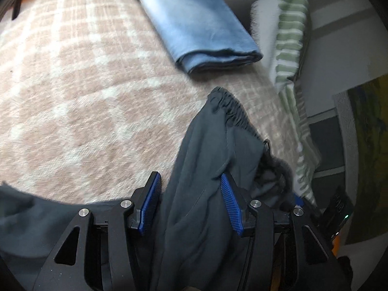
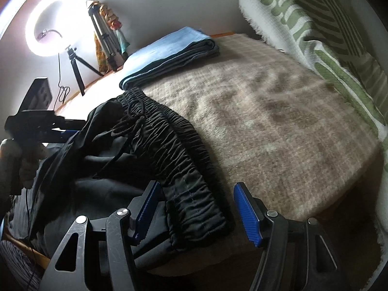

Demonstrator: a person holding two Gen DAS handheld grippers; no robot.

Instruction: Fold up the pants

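Dark grey pants (image 1: 206, 169) lie bunched at the near edge of a pink-and-white checked blanket (image 1: 84, 97). In the left wrist view the fabric runs between the blue pads of my left gripper (image 1: 191, 189), whose jaws stand apart around it. In the right wrist view the elastic waistband (image 2: 174, 145) with its drawstring (image 2: 128, 121) lies across the blanket (image 2: 278, 121), and its end sits between the open jaws of my right gripper (image 2: 197, 197). The left gripper (image 2: 63, 131) shows at the left, with pants fabric at its blue pads.
A folded blue cloth (image 1: 198, 24) (image 2: 169, 53) lies at the far side of the blanket. A green-and-white striped pillow (image 1: 288, 48) (image 2: 327, 48) lines the right side. A lit ring light (image 2: 53, 24) on a tripod stands by the wall.
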